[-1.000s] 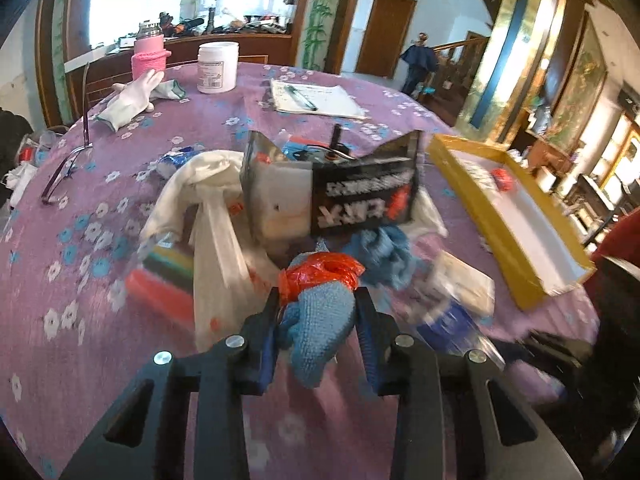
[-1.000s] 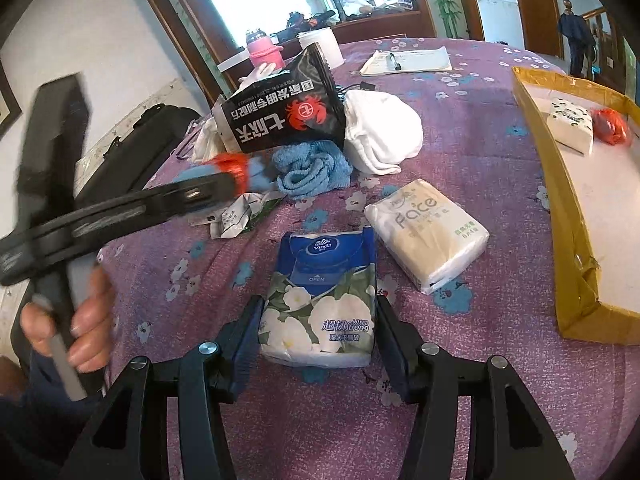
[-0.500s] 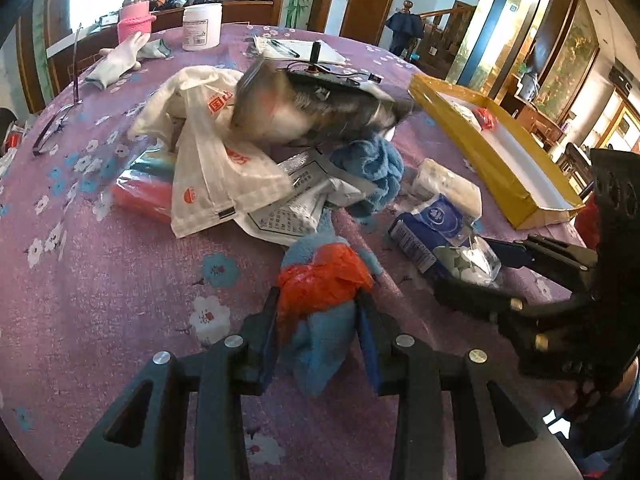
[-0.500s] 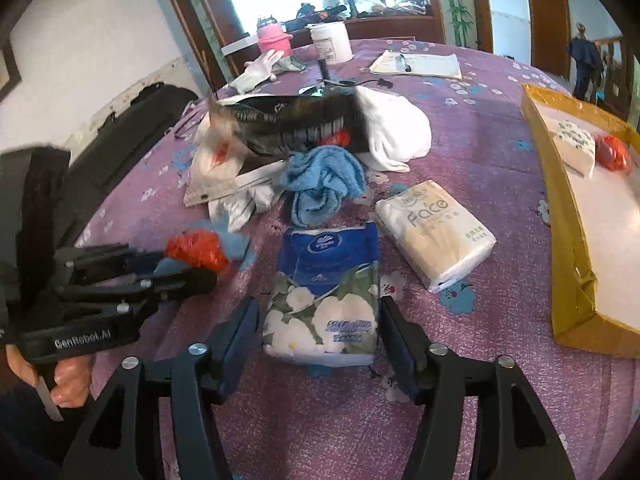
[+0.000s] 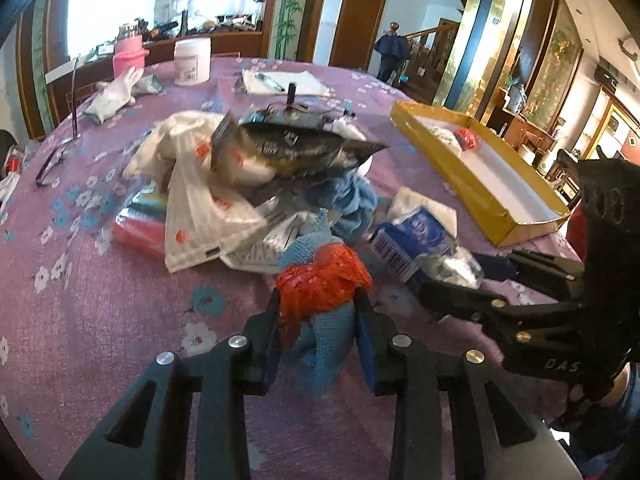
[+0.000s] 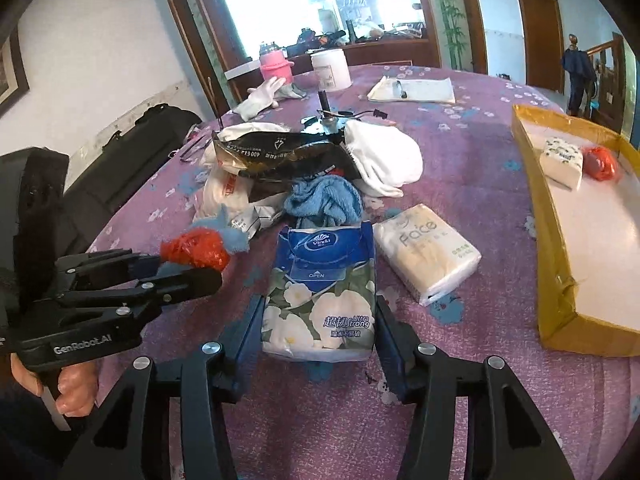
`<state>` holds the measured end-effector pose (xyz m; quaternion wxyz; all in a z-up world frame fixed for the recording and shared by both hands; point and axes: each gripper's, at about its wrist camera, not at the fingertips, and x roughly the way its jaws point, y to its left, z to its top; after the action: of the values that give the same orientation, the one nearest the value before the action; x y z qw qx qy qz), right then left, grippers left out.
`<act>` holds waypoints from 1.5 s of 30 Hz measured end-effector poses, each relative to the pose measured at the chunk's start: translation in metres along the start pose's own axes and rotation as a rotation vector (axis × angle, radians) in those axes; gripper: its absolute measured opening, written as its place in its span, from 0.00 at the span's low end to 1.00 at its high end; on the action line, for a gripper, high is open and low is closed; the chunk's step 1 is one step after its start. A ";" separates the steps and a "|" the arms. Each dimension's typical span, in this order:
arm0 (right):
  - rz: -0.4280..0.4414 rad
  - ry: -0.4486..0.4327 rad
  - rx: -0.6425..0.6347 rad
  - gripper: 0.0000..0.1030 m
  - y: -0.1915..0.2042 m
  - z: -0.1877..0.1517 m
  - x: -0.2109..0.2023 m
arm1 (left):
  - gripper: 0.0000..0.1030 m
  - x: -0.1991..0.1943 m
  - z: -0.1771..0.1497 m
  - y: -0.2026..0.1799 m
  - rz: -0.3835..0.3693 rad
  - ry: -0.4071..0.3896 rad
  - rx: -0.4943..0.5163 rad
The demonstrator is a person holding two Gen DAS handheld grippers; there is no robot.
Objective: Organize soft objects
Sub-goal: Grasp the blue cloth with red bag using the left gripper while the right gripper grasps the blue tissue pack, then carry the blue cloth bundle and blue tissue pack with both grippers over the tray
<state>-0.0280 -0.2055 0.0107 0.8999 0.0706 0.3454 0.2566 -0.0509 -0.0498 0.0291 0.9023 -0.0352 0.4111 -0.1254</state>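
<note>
Purple flowered tablecloth (image 6: 460,152) covers a cluttered round table. At six o'clock in the left view, the left gripper (image 5: 318,320) is clenched on a soft blue knitted cloth bundle wrapped in red plastic (image 5: 320,280). It looks light and squashy; grip its middle. The right gripper (image 6: 318,332) straddles a floral tissue pack (image 6: 324,292), touching its sides; whether it squeezes, I cannot tell.

**A lived-in home dining room**

A large round table under a purple floral tablecloth (image 6: 460,152) fills the room. Around it stand wooden doors (image 5: 358,24), a staircase banister (image 5: 430,36), bamboo-painted panels (image 5: 290,8) and a cluttered wooden sideboard (image 6: 360,46).
</note>
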 end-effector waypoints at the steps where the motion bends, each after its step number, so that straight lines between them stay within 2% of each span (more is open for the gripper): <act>1: 0.003 -0.002 0.005 0.54 -0.001 0.000 0.000 | 0.30 -0.001 0.001 -0.002 -0.002 -0.006 0.003; 24: 0.022 -0.093 0.065 0.54 -0.018 0.011 -0.031 | 0.30 -0.005 0.027 -0.023 0.005 -0.040 0.041; 45: -0.015 -0.152 0.135 0.54 -0.051 0.015 -0.058 | 0.30 0.014 0.052 -0.082 0.027 -0.045 0.165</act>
<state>-0.0335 -0.2782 0.0398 0.9186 0.1478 0.2934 0.2198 -0.0188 -0.1350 0.0671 0.9128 0.0417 0.3792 -0.1459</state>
